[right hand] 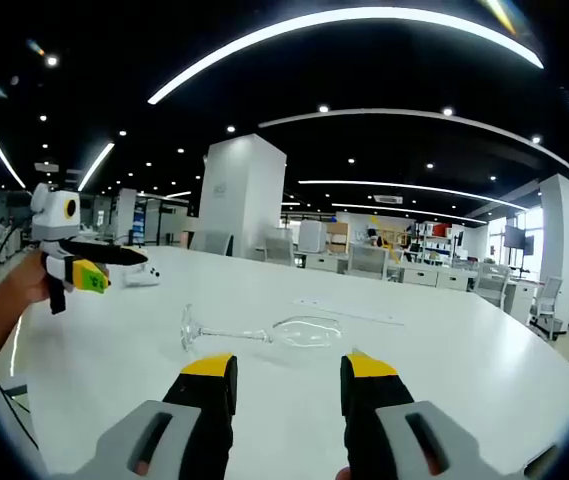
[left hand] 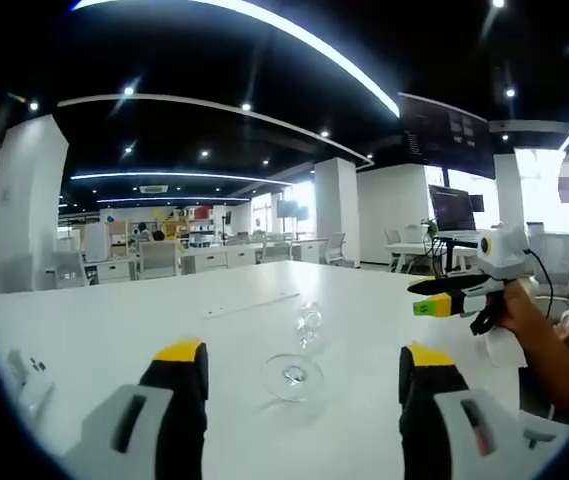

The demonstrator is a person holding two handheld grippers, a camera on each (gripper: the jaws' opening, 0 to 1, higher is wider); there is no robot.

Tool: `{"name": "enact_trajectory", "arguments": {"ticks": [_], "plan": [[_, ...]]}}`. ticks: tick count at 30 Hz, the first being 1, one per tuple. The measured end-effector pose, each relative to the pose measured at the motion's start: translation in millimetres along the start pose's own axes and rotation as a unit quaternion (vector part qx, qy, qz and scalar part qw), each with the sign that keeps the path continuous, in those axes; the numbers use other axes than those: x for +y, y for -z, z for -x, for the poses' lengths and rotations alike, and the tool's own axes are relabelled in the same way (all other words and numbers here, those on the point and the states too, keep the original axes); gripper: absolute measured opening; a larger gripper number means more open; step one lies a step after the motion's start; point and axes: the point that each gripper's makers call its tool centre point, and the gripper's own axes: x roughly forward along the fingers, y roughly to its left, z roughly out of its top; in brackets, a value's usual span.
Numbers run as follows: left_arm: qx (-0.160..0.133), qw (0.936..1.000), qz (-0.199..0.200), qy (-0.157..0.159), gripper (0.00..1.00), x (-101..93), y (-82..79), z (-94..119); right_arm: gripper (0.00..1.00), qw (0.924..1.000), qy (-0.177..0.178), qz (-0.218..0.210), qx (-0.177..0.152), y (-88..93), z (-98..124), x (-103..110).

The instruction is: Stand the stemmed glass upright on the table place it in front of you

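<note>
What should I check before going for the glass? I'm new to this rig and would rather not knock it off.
1. Stemmed glass located: ok. It lies on its side on the white table, foot towards the left in the right gripper view.
2. Glass upright: not ok, it has yet to be stood up.
3. Right tool ready: ok. The jaws stand apart with nothing between them, just short of the stem.
4. Left tool ready: ok. It is open, with the foot of the glass ahead of it.
5. Table around the glass: ok. A thin strip lies beyond the glass, apart from it.
6. Glass intact: cannot tell, it is too clear and small.
</note>
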Motion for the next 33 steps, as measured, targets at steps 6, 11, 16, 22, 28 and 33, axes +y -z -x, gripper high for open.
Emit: {"name": "enact_trajectory", "arguments": {"ticks": [6,11,16,22,28,33], "plan": [[0.007,1.0000,-0.001,0.003,0.77,2.1,-1.8,-4,0.44,1.0000,0.000,0.000,-0.001,0.1,0,0],[0.013,0.9998,-0.011,0.004,0.74,1.4,-4.7,-8,0.44,1.0000,0.000,0.001,0.001,0.6,0,0],[0.029,0.9992,-0.025,0.010,0.73,0.7,-6.6,-14,0.44,1.0000,0.000,-0.001,-0.003,-0.9,0,-1],[0.062,0.9970,-0.039,0.025,0.73,4.2,-6.5,-27,0.44,1.0000,-0.001,0.000,-0.003,-0.5,0,-1],[0.090,0.9940,-0.051,0.036,0.73,3.4,-3.0,-35,0.44,1.0000,0.000,0.000,-0.004,-0.3,0,-1],[0.093,0.9938,-0.048,0.036,0.72,5.3,-3.0,-37,0.44,1.0000,0.000,-0.001,-0.005,-0.5,0,-2]]}}
